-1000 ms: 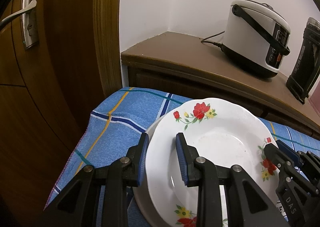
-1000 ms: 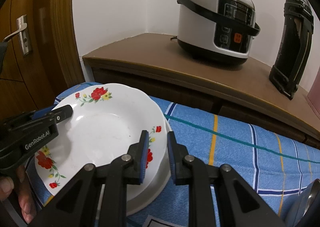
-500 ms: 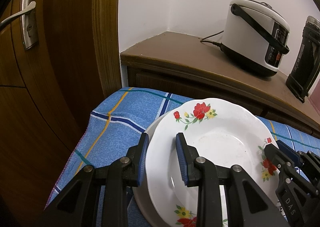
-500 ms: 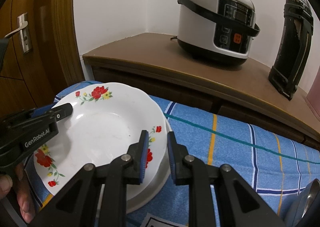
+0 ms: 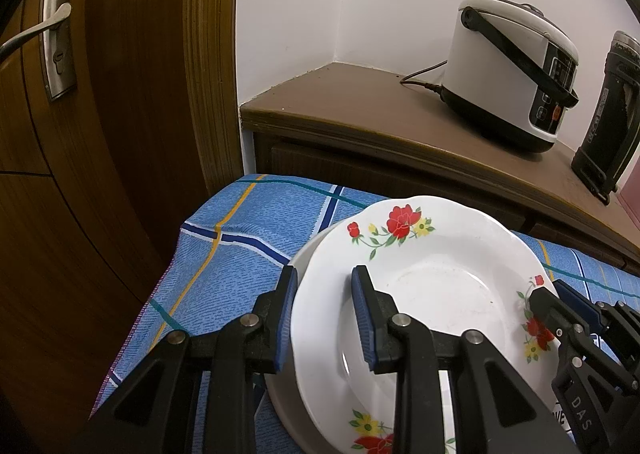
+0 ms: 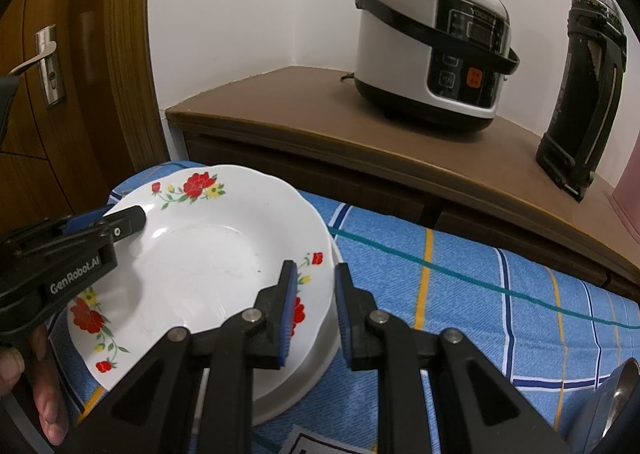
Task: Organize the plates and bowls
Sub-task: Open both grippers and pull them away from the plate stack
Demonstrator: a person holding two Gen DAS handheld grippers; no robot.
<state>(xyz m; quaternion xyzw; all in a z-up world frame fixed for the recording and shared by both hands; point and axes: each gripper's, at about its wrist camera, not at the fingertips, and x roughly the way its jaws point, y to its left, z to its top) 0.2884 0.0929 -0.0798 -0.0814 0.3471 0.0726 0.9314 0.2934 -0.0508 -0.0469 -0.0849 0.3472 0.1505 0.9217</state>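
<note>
Wooden door panelling with a steel lever handle (image 5: 48,41) fills the far left, and near it the left gripper (image 5: 324,318) straddles the left rim of a white floral plate (image 5: 432,294), its blue pads set on either side of the rim, though I cannot tell whether they actually press it. That plate sits on top of plainer white plates (image 6: 320,350) on the blue checked tablecloth (image 6: 460,294); at its right edge the right gripper (image 6: 314,312) has its jaws close together around the stacked rims. Far right, a brown sideboard (image 6: 320,121) carries a white rice cooker (image 6: 428,53) and a black flask (image 6: 584,93).
</note>
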